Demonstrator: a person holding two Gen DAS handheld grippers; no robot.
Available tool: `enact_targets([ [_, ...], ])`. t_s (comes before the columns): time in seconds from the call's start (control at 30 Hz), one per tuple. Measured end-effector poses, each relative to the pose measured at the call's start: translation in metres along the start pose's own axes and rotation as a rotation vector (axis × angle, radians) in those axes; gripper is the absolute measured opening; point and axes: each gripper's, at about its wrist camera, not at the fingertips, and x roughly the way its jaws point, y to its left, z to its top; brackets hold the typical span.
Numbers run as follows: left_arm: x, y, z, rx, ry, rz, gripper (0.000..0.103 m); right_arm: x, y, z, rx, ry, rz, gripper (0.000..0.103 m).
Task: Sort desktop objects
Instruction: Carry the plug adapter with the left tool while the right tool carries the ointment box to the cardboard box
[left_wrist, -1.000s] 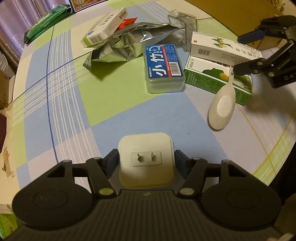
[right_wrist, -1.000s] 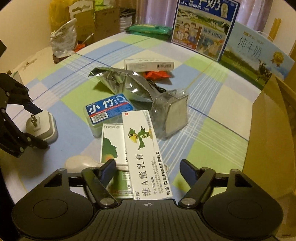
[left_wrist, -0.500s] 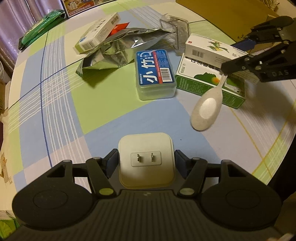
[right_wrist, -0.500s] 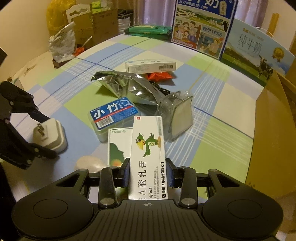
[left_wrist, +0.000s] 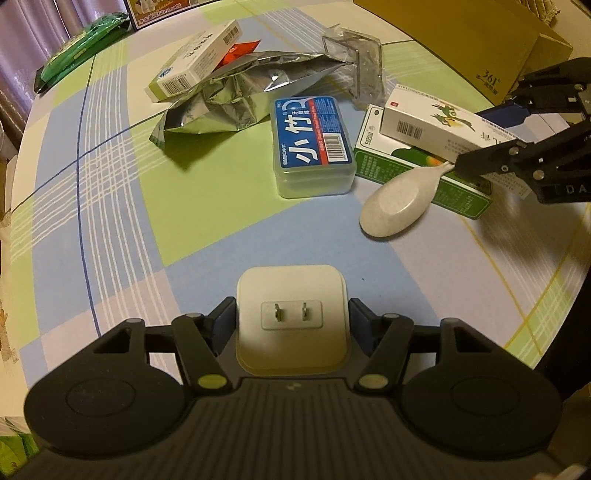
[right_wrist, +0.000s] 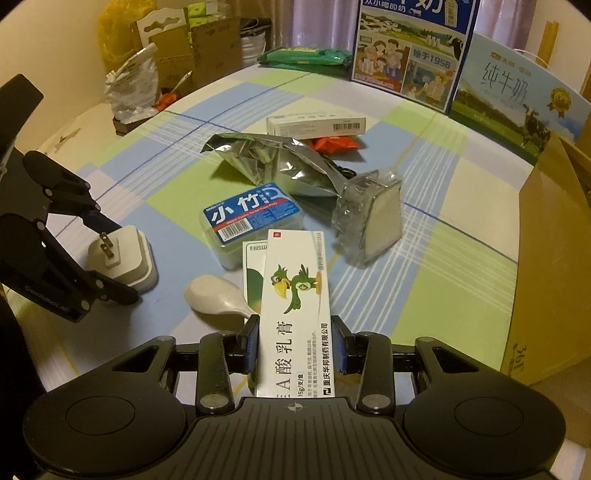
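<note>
White charger (left_wrist: 291, 317) sits clamped in my left gripper (left_wrist: 291, 328) near the table's front edge; my right gripper (right_wrist: 295, 343) is closed on the parrot-printed box (right_wrist: 295, 295), atop the green box (right_wrist: 253, 273), presumably for lifting away.

I saw a smooth, matt white plastic charger (left_wrist: 291, 317) against matt black plastic fingers (left_wrist: 192, 347). The checked tablecloth (left_wrist: 110, 206) looked like soft, dull cloth. Farther off lay a crinkled, shiny foil bag (left_wrist: 236, 99) and a glossy translucent plastic floss case (left_wrist: 312, 144). To the right, the speckled spoon (left_wrist: 397, 208) looked matt, the parrot carton (right_wrist: 295, 314) was smooth printed card, and the brown box (right_wrist: 550, 266) plain rough cardboard.
</note>
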Motion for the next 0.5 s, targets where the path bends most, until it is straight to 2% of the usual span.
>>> enact_targets([
  [0.23, -0.011, -0.002, 0.002, -0.012, -0.034, 0.014, 0.06, -0.005, -0.003, -0.001, 0.028, -0.023, -0.014, 0.035],
  [0.5, -0.039, -0.01, 0.01, -0.036, -0.089, 0.012, 0.06, -0.033, 0.0, 0.006, 0.049, -0.071, -0.039, 0.035],
])
